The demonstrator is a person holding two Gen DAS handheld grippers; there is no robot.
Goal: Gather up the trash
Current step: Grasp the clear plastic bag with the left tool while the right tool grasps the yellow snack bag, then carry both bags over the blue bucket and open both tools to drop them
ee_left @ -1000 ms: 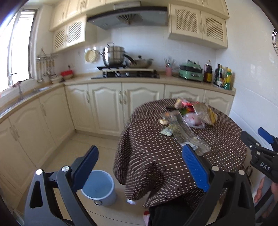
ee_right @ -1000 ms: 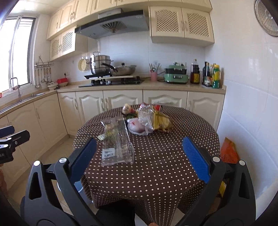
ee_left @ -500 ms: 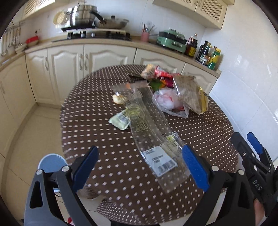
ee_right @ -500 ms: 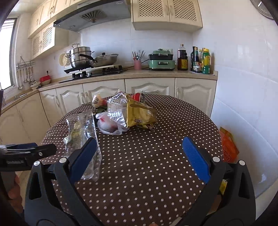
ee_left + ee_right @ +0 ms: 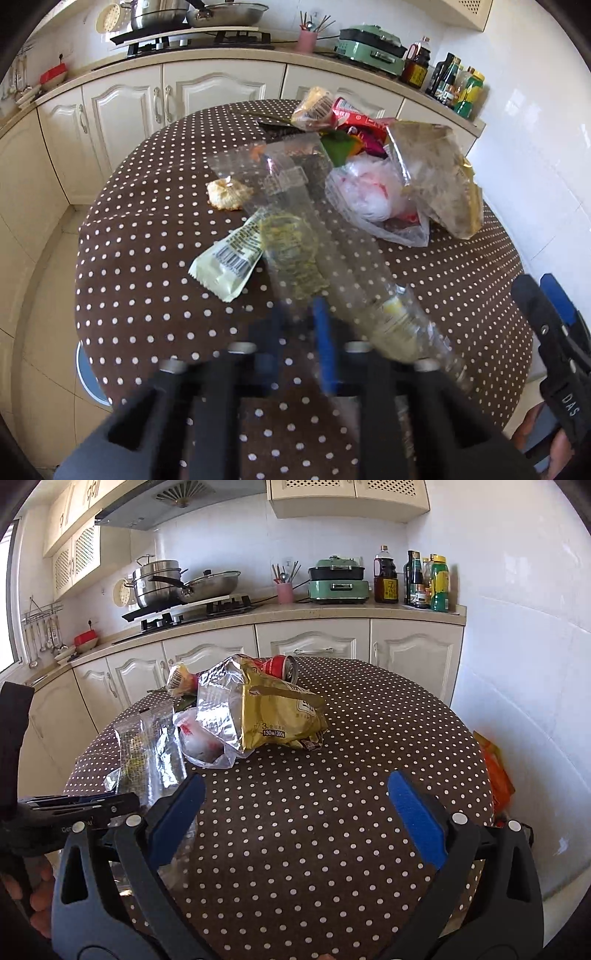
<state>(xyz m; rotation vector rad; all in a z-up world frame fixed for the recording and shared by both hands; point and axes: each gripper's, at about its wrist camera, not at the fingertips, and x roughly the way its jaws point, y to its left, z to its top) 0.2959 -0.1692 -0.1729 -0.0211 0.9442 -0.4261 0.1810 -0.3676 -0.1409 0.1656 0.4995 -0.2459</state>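
Trash lies heaped on the round bench [image 5: 369, 738], which is covered by a brown cloth with white dots. A long clear plastic wrapper [image 5: 295, 236] stretches from the pile toward the near edge. Beside it lie a pale green sachet [image 5: 225, 264] and a small crumpled yellowish scrap [image 5: 227, 194]. Farther back sit a clear bag with white and red contents [image 5: 373, 199], a gold foil snack bag [image 5: 277, 716], a red can [image 5: 280, 668] on its side and a yellow-and-red packet [image 5: 314, 107].

The left hand-held gripper [image 5: 301, 325] is blurred; its blue pads [image 5: 325, 339] are closing, almost together, at the near end of the clear plastic wrapper. Whether the film is caught between them cannot be told.

The right hand-held gripper [image 5: 295, 805] hovers over bare cloth with its jaws wide apart and nothing between them.

A blue bin [image 5: 88, 376] stands on the floor, partly hidden under the bench edge.
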